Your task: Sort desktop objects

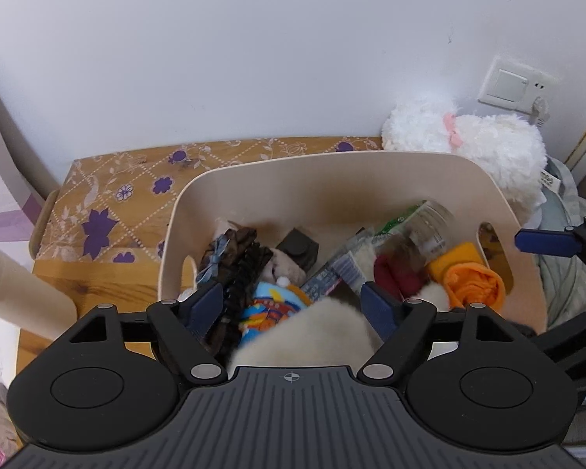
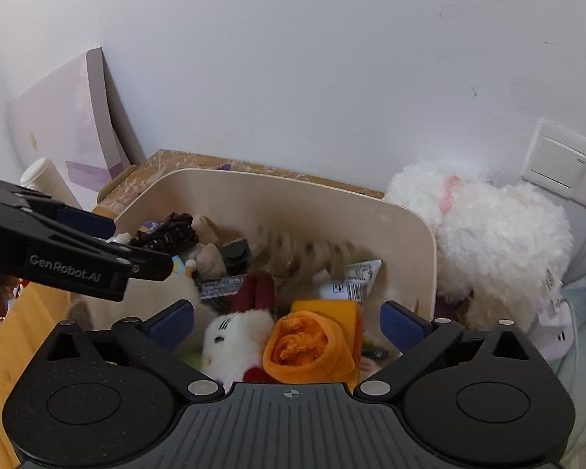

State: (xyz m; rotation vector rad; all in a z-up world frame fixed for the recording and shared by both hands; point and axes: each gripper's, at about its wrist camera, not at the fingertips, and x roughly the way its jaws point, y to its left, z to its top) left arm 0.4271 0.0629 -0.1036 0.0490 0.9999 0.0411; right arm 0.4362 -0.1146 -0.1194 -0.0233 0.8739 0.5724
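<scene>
Over the rounded cream bin (image 2: 410,234), both jaws spread, fluffy white plush (image 2: 234,336), rolled orange cloth (image 2: 308,348) beneath.

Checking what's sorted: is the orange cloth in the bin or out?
In. The orange cloth lies inside the beige bin, among the other items.

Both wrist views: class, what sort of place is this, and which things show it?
Probably a home bedroom: a wooden table with a floral cloth, a white plush toy by a wall switch, and a bin of toys.
</scene>
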